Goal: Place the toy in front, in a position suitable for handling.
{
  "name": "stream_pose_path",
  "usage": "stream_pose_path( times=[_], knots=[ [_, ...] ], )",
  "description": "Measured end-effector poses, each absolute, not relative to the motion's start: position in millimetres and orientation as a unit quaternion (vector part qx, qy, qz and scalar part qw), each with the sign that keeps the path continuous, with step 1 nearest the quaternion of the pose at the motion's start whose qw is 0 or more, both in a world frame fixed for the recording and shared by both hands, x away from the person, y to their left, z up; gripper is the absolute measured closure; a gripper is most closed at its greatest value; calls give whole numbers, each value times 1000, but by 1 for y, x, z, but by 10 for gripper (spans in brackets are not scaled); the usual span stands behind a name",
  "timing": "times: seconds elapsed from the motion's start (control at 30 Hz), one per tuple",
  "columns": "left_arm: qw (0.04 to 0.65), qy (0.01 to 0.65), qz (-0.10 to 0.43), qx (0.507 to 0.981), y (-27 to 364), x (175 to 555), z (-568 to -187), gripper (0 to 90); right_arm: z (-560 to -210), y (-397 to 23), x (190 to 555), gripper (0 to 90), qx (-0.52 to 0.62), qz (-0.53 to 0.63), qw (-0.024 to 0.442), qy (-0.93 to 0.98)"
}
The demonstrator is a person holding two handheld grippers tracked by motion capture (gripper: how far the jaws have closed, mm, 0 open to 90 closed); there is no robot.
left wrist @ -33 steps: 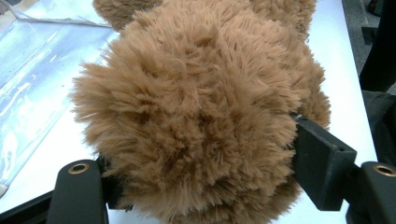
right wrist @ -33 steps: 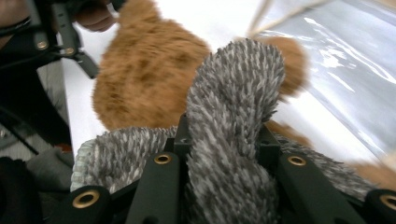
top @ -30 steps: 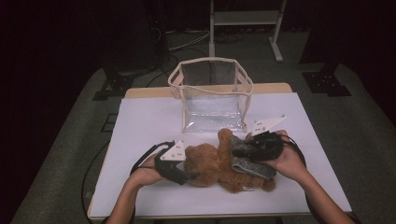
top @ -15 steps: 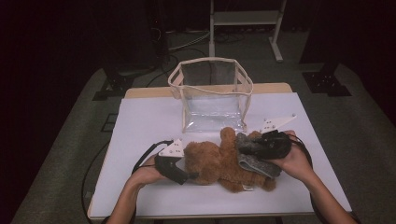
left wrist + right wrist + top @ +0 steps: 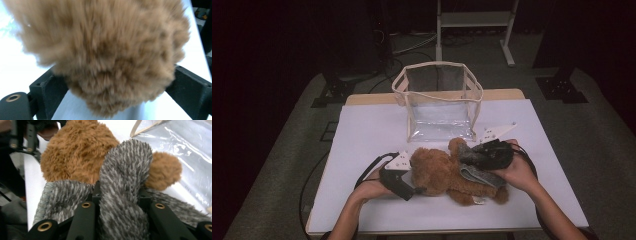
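Brown plush teddy bear (image 5: 439, 172) lying on its side on white worktop (image 5: 362, 130), long axis running left-right across the person's front, head end toward left gripper (image 5: 404, 182), legs toward the right edge. Grey knitted cloth (image 5: 479, 172), a scarf or small garment, draped over the bear's middle and bunched upward at right gripper (image 5: 484, 155).

Left gripper: jaws have just been opening, now standing wide on either side of the bear's furry head (image 5: 110, 55); fur between them, pads seemingly not pressing. Counted as released.

Right gripper: jaws narrow, pinching a fold of the grey cloth (image 5: 125, 187); the bear's brown body (image 5: 77, 152) directly ahead of the jaws, one paw (image 5: 163, 171) to the side, clear bag wall (image 5: 185, 147) beyond.

Clear plastic bag (image 5: 439, 102) with cream trim standing upright just behind the bear, mouth open upward, nothing seen inside.

Judgement: cloth being worked around or off the bear; right hand nearer the cloth and already gripping. Next move likely turns on pulling the cloth along the bear's long axis, with the bag close behind as the probable destination.
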State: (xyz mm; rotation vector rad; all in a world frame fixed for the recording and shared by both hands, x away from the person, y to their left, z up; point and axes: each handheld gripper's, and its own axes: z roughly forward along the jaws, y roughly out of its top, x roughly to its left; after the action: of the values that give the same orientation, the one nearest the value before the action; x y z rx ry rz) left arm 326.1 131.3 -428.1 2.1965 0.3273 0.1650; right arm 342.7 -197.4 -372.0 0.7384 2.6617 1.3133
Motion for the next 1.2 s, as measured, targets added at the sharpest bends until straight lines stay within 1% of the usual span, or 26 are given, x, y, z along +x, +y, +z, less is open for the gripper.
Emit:
stream_pose_path(
  times=[0.13, 0.27, 0.3, 0.37, 0.43, 0.53, 0.6, 0.83, 0.93, 1.03, 1.1, 1.2],
  knots=[
    [449, 140, 51, 881, 125, 329, -436, 32, -379, -208, 338, 688, 248, 446, 32, 859],
    [430, 139, 49, 890, 116, 328, -445, 24, -382, -214, 335, 689, 252, 456, 27, 853],
    [430, 130, 57, 892, 111, 327, -448, 27, -383, -215, 335, 690, 253, 460, 24, 851],
    [436, 134, 62, 887, 108, 328, -446, 58, -385, -216, 334, 690, 255, 467, 19, 846],
    [450, 133, 69, 880, 109, 328, -442, 118, -385, -216, 332, 690, 257, 469, 23, 845],
    [465, 128, 79, 873, 113, 326, -431, 181, -384, -217, 330, 691, 256, 477, 18, 841],
    [473, 121, 89, 868, 113, 324, -421, 207, -383, -217, 330, 693, 253, 483, 12, 838],
    [489, 103, 110, 859, 113, 320, -394, 233, -372, -204, 336, 703, 231, 493, 1, 839],
    [499, 100, 116, 853, 117, 320, -380, 234, -362, -197, 338, 705, 220, 508, -1, 833],
    [508, 96, 131, 846, 125, 321, -359, 234, -349, -190, 339, 708, 214, 520, 6, 827],
    [509, 92, 141, 844, 129, 320, -347, 235, -340, -184, 340, 712, 205, 540, -6, 816],
    [504, 79, 161, 845, 135, 318, -326, 235, -328, -176, 340, 713, 195, 549, 4, 813]
  ],
)
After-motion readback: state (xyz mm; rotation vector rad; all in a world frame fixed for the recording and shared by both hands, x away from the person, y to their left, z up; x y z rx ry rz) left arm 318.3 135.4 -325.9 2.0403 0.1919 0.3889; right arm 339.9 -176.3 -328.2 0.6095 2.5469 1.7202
